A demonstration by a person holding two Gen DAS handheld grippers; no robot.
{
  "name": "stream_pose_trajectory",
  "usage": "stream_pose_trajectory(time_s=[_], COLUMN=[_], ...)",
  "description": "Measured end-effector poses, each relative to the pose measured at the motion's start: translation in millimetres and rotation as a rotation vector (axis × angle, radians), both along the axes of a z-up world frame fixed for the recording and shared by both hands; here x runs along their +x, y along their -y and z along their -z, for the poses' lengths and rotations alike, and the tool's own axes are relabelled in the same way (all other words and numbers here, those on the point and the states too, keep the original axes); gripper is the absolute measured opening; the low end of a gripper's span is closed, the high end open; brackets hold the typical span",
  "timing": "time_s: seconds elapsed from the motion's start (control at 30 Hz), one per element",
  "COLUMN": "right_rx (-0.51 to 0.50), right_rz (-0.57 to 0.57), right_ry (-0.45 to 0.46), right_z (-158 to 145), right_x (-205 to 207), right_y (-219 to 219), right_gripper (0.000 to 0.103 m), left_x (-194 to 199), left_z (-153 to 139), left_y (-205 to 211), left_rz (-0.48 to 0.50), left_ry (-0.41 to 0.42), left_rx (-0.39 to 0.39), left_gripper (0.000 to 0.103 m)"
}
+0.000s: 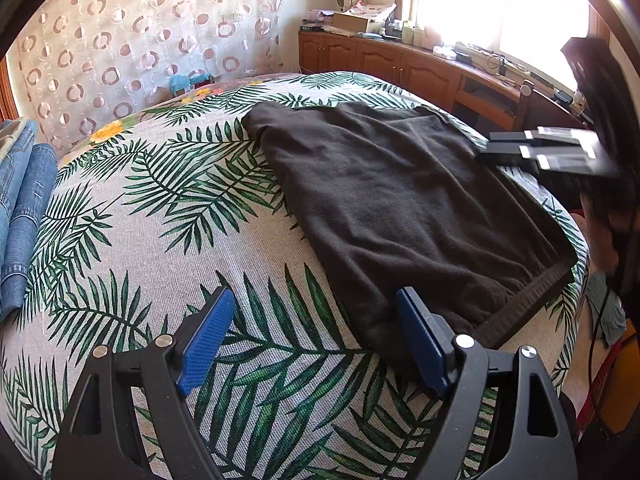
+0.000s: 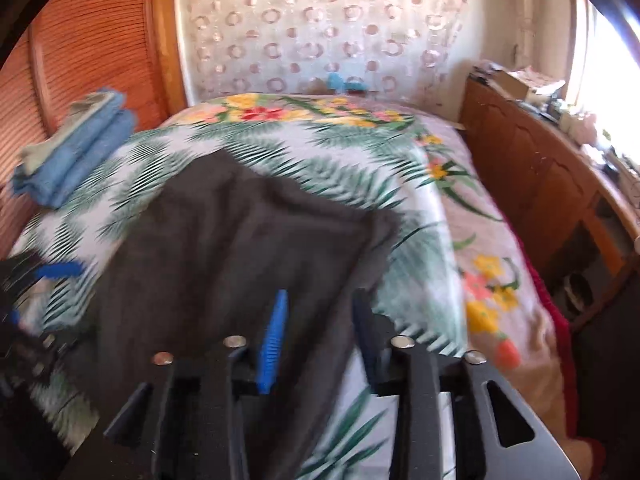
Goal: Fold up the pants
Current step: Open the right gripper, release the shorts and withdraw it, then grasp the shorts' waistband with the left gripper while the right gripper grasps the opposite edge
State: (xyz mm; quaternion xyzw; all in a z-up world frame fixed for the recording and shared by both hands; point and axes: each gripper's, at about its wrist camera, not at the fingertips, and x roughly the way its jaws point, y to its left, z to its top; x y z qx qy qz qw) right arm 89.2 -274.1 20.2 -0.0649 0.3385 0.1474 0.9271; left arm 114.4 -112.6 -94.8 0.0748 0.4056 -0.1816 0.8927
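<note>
Left hand-held gripper (image 1: 310,332): hovering low over the bed, blue fingers (image 1: 204,334) spread wide and holding nothing; the right finger is sitting just beside the pants' near corner.
Right hand-held gripper (image 2: 320,336): hanging above the pants' right side, fingers narrowly apart; cloth is lying across the gap, but the blur is hiding whether they are pinching it.
Pants (image 1: 404,208): black, lying folded and fairly flat on the bed, waistband (image 1: 524,304) running along the near right edge, close to the bed's side.
Bed (image 1: 160,208): leaf-print cover showing bare to the left of the pants and in front of them.
Jeans (image 1: 24,208): folded pile sitting at the bed's far left edge, well apart from the pants.
Cabinet (image 1: 384,62): wooden, running along the wall beyond the bed, small clutter lying on top under the window.
</note>
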Motion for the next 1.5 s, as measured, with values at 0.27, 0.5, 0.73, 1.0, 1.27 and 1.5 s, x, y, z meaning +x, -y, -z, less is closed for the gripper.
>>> stream_pose_trajectory(time_s=[0.27,0.5,0.73,1.0,1.27,1.5], right_rx=[-0.022,-0.031,-0.02,-0.014,0.047,0.081], right_rz=[-0.039,-0.035,0.01,0.004,0.02,0.048], right_ry=[-0.024,0.032,0.018,0.008,0.04,0.041], right_z=[23.6,26.2,32.4,26.7,15.3,16.0], right_x=[-24.5,-31.7,-29.5,-37.7,-84.0,-107.6], right_y=[-13.0,-13.8,-13.8,-12.7,9.4,18.0], right_gripper=[0.048,0.054,0.067,0.067,0.062,0.062], left_x=[-0.3,-0.3,-11.4,-29.1,-40.7,-40.2], left_z=[-0.1,0.0,-7.8,-11.7,-12.7,-6.7], left_y=[0.3,-0.1,-9.8,-6.3,8.3,10.4], left_rz=[-0.001,0.0,-0.037,0.027,0.083,0.08], left_ry=[0.001,0.0,0.031,-0.012,-0.041,-0.067], left_rx=[0.0,-0.001,-0.035,-0.108,-0.135,-0.14], left_gripper=[0.083,0.083,0.076,0.051,0.048,0.048])
